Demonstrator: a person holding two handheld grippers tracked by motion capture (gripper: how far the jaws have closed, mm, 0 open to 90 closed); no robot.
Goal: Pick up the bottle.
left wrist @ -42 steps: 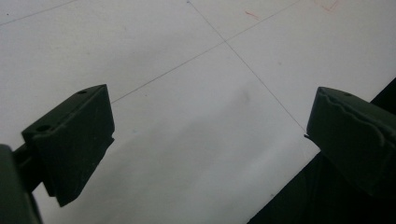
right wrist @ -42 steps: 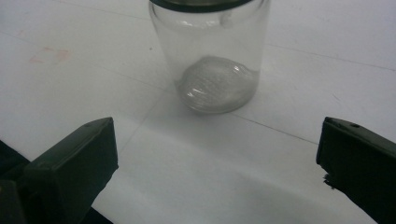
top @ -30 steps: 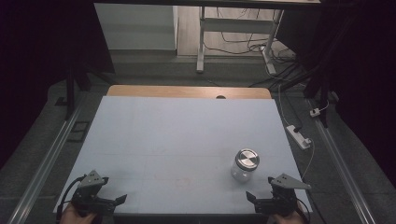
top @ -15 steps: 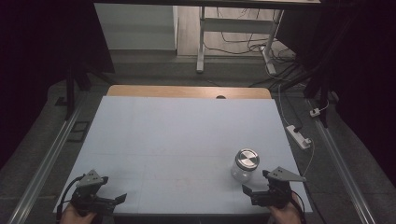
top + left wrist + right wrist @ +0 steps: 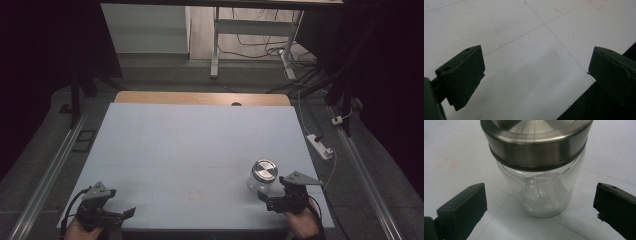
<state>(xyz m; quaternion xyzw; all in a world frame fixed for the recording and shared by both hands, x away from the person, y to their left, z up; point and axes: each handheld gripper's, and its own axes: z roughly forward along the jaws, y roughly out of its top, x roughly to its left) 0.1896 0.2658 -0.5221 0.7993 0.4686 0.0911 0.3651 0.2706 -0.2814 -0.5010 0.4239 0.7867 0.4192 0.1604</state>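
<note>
We have our right gripper [image 5: 274, 199] lined up on the glass jar [image 5: 262, 177], which stands upright on the white table [image 5: 190, 145] near its front right corner, its brushed metal lid [image 5: 534, 140] seated on top. In the right gripper view the jaws are spread wide, one on each side of the jar's clear body and clear of the glass, so they hold nothing yet; we judge that this wide opening is there to let the jar pass between them before we close. We aim low, under the lid, probably because the glass wall gives a straighter surface to squeeze. Something pale and crumpled sits at the bottom of the jar; we cannot tell what. Our left gripper [image 5: 112, 216] waits at the front left corner, well apart from the jar, jaws wide and empty over bare table.
</note>
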